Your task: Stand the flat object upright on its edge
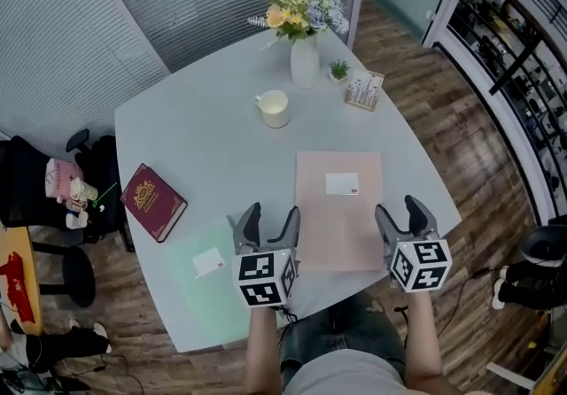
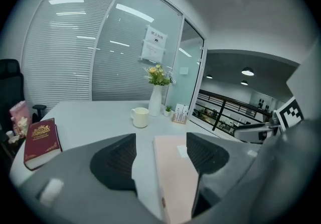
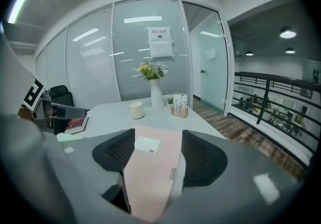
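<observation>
One pink folder flat on the pale table, close to the near edge and right of centre, with a white label on its far half. At its near left corner, the left gripper, jaws apart and clamped on nothing; along those jaws, the folder's left edge running through the gap. At the near right corner, the right gripper, jaws likewise apart, the folder's right part showing between them, no pad pressing on it. Whether either touches the folder: cannot tell. Just left of the pink one, a pale green folder, also flat. Further left, a red book near the table's edge. Beyond, a cream cup, then a white vase of flowers, a small potted plant and a card stand.
</observation>
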Tool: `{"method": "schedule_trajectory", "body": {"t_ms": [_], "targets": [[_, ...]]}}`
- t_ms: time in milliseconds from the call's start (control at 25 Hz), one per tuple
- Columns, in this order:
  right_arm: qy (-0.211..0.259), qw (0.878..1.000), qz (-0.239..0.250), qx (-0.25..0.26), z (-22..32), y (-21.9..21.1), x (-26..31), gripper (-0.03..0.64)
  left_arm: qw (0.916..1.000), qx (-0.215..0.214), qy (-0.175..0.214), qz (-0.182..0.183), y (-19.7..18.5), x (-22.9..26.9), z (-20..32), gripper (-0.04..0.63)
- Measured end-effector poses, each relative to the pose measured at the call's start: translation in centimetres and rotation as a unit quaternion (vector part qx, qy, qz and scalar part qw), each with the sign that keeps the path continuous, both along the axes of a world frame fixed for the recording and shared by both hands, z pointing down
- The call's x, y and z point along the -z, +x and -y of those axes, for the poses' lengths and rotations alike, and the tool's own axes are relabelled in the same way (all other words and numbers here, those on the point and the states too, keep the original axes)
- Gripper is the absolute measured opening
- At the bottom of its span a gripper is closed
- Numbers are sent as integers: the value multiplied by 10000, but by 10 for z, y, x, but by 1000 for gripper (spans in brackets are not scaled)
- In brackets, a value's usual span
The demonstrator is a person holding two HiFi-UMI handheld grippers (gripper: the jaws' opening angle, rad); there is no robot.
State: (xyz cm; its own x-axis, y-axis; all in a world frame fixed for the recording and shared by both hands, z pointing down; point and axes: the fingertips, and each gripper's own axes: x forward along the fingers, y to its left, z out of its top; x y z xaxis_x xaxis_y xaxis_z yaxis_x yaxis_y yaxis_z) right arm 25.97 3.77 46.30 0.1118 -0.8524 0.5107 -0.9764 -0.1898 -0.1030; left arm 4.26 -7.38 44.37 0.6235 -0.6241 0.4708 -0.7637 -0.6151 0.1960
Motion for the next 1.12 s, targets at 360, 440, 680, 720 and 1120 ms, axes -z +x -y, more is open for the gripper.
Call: {"method": "schedule_trajectory", "body": {"t_ms": [360, 440, 680, 720, 1120], "targets": [[-444, 9980, 454, 28, 2, 12, -41, 331, 9968, -244, -709, 292, 15, -52, -8, 302], [-568, 9969, 531, 107, 2, 12, -49, 331, 9951, -304, -869, 348, 19, -62, -13, 302], [-851, 9923, 830, 355, 4, 14, -73, 333, 9885, -444, -1361, 492, 26, -95, -26, 302], [-883, 9913, 893, 390, 5, 14, -77, 333, 9875, -423, -1423, 531, 25, -99, -28, 302], [-1234, 9834, 1178, 615, 9, 7, -111, 331, 9798, -239, -1891, 598, 21, -134, -36, 302]]}}
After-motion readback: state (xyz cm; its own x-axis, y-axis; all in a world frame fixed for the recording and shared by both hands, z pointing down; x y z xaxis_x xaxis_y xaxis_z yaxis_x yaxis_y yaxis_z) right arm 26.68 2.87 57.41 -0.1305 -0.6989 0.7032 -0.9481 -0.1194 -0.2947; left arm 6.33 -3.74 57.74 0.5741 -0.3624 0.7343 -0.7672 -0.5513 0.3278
